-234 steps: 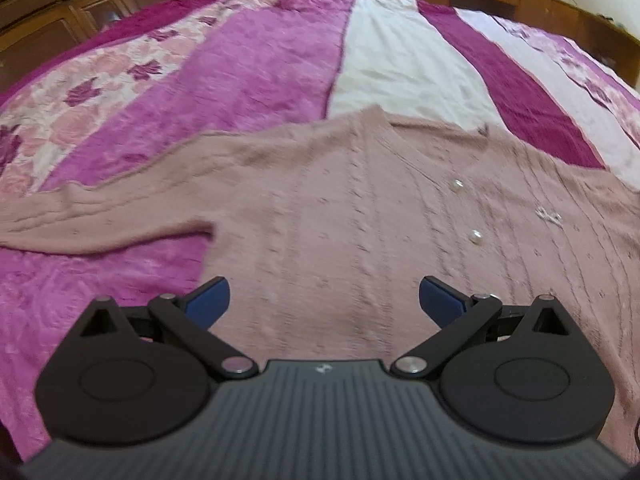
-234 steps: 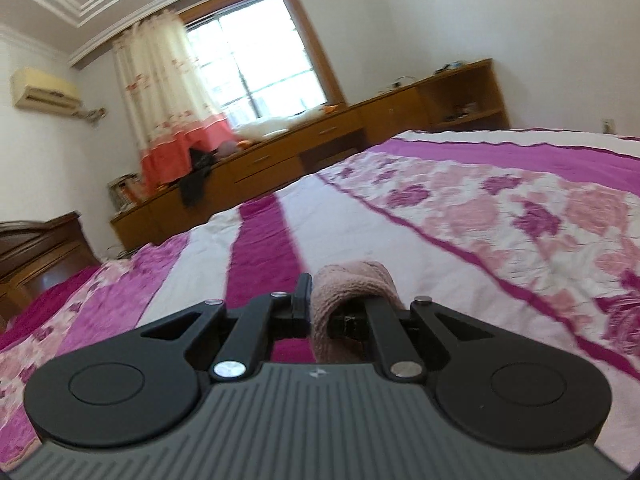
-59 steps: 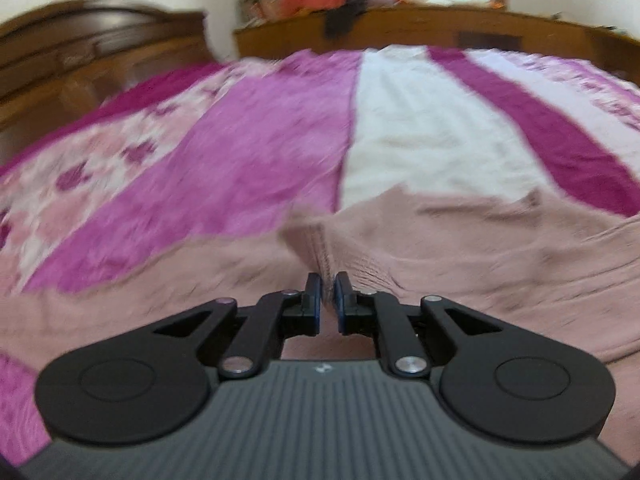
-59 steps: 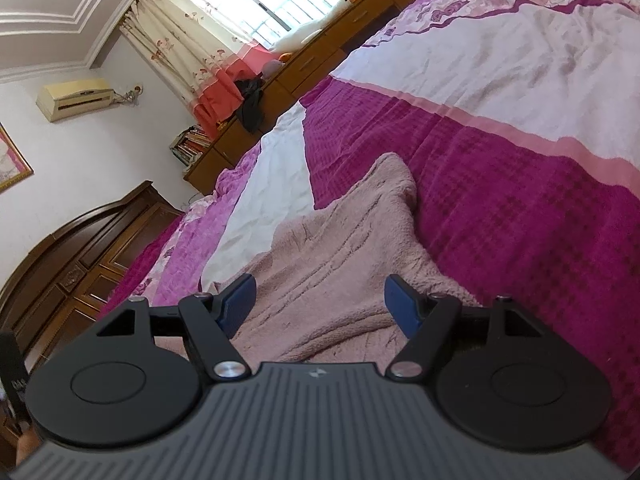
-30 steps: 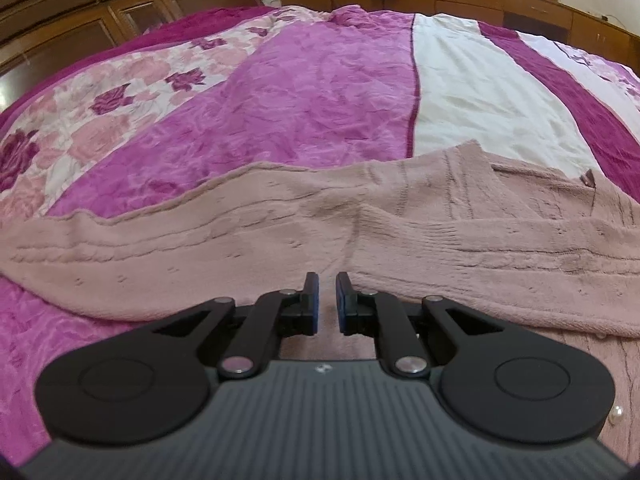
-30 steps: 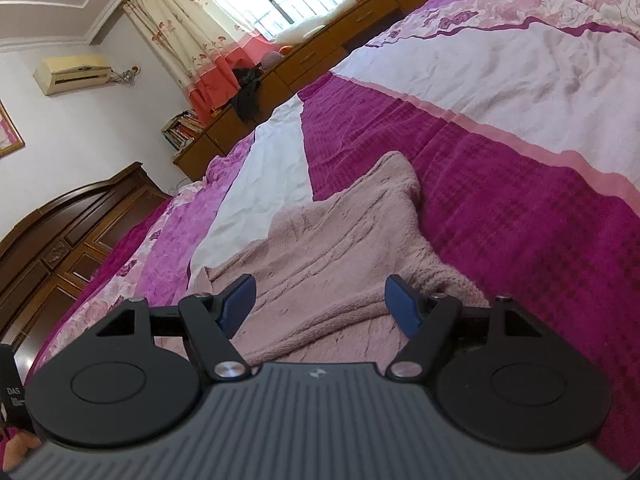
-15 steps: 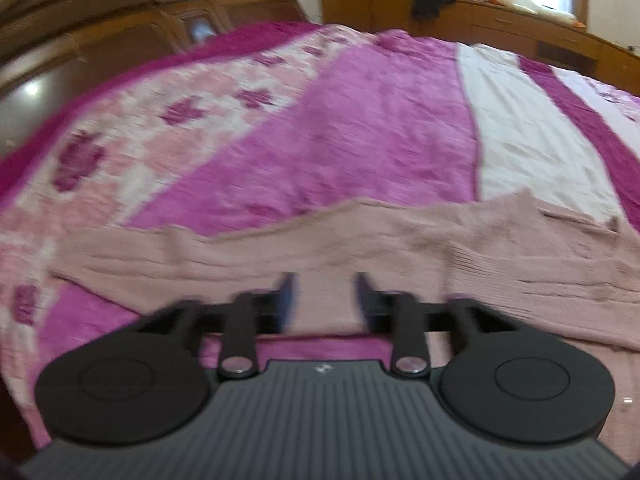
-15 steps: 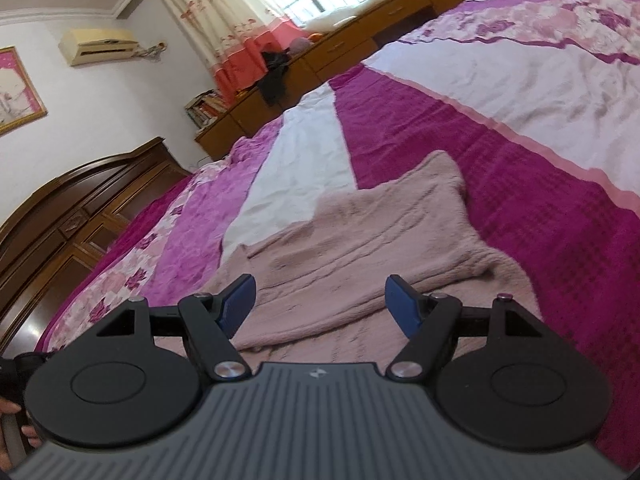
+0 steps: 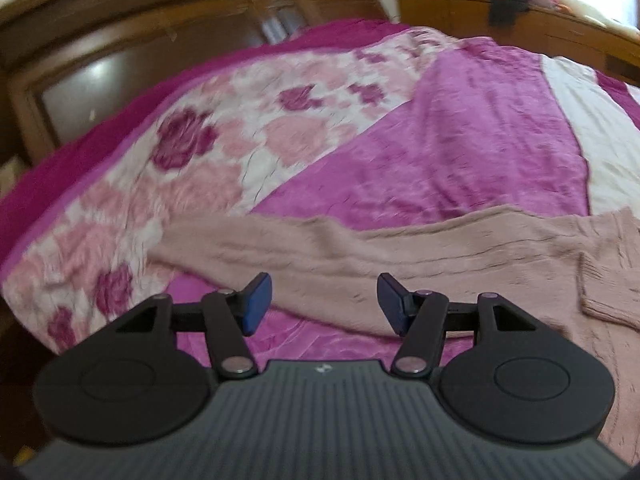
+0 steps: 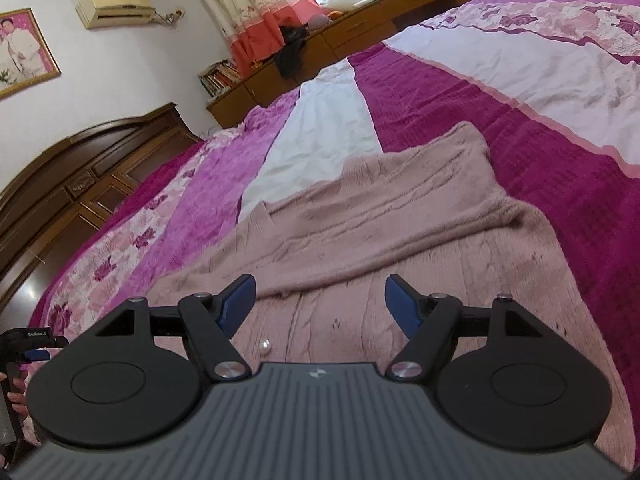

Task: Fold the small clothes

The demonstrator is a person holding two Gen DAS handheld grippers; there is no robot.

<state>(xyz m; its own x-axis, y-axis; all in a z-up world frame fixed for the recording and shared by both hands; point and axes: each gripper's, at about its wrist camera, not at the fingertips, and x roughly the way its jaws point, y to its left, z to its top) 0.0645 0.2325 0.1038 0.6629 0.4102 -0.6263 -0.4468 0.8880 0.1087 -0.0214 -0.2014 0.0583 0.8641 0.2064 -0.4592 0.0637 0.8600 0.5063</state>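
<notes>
Two handheld grippers hover with fingers spread over a pink knitted cardigan lying on a bed.

The cardigan (image 10: 400, 240) lies flat on a bedspread (image 9: 460, 140) striped in magenta, white and floral pink. In the left wrist view, one long sleeve (image 9: 320, 256) stretches out to the left across the bedspread, and the left gripper (image 9: 325, 304) sits just above it, its blue-tipped fingers (image 9: 256, 300) wide apart and holding nothing. In the right wrist view, the other sleeve (image 10: 420, 184) is folded over onto the body of the garment, and a small pearl button (image 10: 265, 346) shows near the camera. The right gripper (image 10: 322, 308) is above the cardigan's body, its fingers (image 10: 402, 308) likewise spread and empty. A dark wooden headboard (image 9: 160, 40) and a low wooden cabinet (image 10: 360, 28) under a curtained window stand beyond the bed.
</notes>
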